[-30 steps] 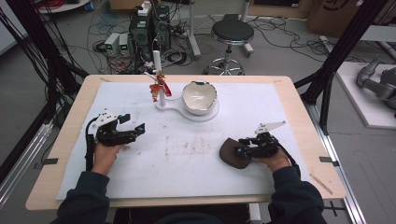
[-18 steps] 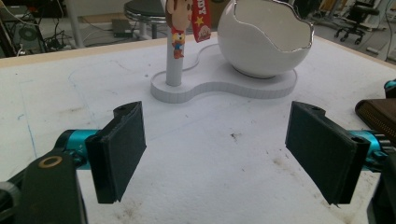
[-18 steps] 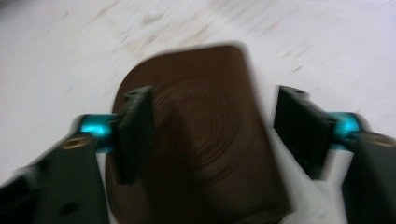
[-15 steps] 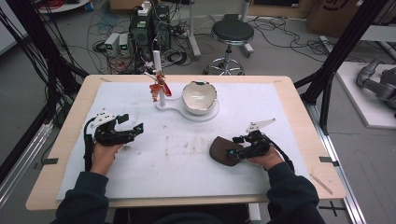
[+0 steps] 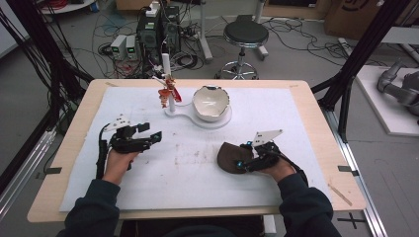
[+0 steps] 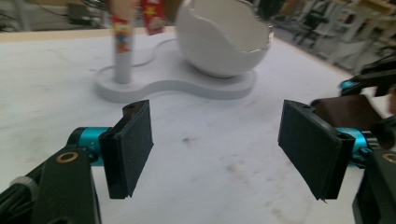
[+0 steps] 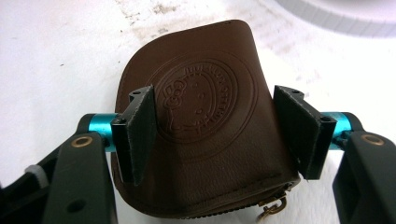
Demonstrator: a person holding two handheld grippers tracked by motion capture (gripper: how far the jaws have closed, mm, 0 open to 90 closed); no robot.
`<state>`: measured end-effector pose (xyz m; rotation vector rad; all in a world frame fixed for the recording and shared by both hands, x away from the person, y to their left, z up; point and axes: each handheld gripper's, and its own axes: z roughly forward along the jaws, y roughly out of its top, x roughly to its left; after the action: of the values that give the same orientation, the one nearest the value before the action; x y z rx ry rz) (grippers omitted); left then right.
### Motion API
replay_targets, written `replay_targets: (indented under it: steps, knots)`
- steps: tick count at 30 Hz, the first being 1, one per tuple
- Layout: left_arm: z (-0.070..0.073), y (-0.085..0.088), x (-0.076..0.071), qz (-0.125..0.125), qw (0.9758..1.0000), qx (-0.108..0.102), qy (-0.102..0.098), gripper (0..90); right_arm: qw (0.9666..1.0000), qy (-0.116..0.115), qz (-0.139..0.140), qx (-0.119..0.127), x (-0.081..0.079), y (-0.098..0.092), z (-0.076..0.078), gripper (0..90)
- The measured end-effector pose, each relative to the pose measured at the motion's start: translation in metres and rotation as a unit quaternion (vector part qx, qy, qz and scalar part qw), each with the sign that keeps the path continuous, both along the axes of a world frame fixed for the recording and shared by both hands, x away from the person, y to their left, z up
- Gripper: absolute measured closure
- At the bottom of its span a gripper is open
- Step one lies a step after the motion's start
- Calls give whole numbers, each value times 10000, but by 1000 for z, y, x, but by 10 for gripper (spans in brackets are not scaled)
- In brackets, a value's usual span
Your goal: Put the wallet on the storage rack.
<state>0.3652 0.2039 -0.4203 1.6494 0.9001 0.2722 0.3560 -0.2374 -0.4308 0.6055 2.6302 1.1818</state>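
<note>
With its jaws spread either side of the brown leather coin pouch (image 7: 205, 135) lying flat on the tabletop (image 5: 306, 113), the right gripper (image 7: 217, 135) looks ready to close and lift, while the left gripper (image 6: 224, 149) hovers wide open, empty.

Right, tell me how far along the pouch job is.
Early. Done: the right gripper has its open jaws either side of the brown leather pouch, which lies flat on the white mat. In hand: closing on it, no grip yet. Left: the lift and the placing; perhaps into the white bowl, which looks empty. The left gripper hovers open, idle.
</note>
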Motion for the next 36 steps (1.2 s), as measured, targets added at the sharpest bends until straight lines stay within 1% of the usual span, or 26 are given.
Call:
replay_targets:
  steps: [3,4,5,6,7,8,9,10,12,14,15,18,20,22,23,24,25,26,28,30,31,32,33,34,35,36]
  knots:
    - [-3,-23,4,-366,9992,-25,135,256,10000,-81,28,-13,-2,6,0,335]
    - [-5,-32,6,-501,9985,-33,205,255,9997,-213,63,-30,-2,8,0,335]
    - [-8,-40,7,-641,9975,-19,290,255,9997,-213,63,-30,-2,8,0,335]
    - [-10,-49,9,-791,9961,-5,398,250,9996,-279,88,-56,-2,10,1,335]
    - [-16,-65,13,-1097,9921,-91,599,246,9990,-413,129,-91,-4,13,2,336]
    - [-16,-65,13,-1097,9921,-91,599,246,9990,-413,129,-91,-4,13,2,336]
    - [-18,-72,15,-1257,9895,-129,698,246,9982,-548,194,-140,-5,17,3,336]
    - [-20,-79,16,-1393,9871,-183,773,246,9982,-548,194,-140,-5,17,3,336]
    - [-22,-92,20,-1584,9832,-231,877,246,9971,-687,278,-195,-6,23,4,336]
    - [-24,-102,24,-1682,9808,-170,975,245,9956,-820,376,-261,-8,29,5,335]
    - [-25,-106,26,-1689,9800,-167,1039,244,9939,-949,464,-321,-8,34,7,336]
    - [-26,-117,28,-1838,9763,-180,1128,245,9932,-996,504,-332,-9,37,7,335]
    - [-29,-123,28,-1986,9726,-171,1196,245,9931,-1002,519,-321,-9,38,7,335]
    - [-33,-129,27,-2166,9677,-42,1286,267,9932,-997,513,-313,-8,38,7,335]
    - [-34,-132,25,-2279,9658,78,1234,320,9933,-990,498,-316,-8,38,7,335]
    - [-33,-135,23,-2254,9672,286,1135,437,9939,-941,491,-292,-8,38,7,334]
    - [-32,-136,21,-2218,9688,377,1039,456,9947,-866,468,-280,-7,38,6,332]
    - [-31,-136,21,-2242,9689,429,958,481,9957,-785,432,-252,-5,37,5,328]
    - [-29,-133,20,-2290,9684,437,891,521,9975,-575,388,-146,-1,35,4,316]
    - [-25,-132,18,-2350,9682,483,707,546,9990,-240,382,7,5,31,2,294]
    - [-23,-132,17,-2390,9679,492,599,563,9993,118,333,152,8,29,-1,259]
    - [-21,-131,16,-2433,9676,462,498,583,9987,298,309,278,13,27,-3,207]
    - [-19,-131,15,-2466,9671,472,407,599,9974,536,286,387,17,25,-6,200]
    - [-18,-131,14,-2501,9664,494,330,611,9951,787,360,483,21,24,-8,201]
    - [-18,-131,13,-2488,9665,526,334,613,9933,925,403,567,23,23,-10,220]
    - [-18,-130,14,-2484,9663,559,369,612,9914,1064,459,608,24,22,-11,294]
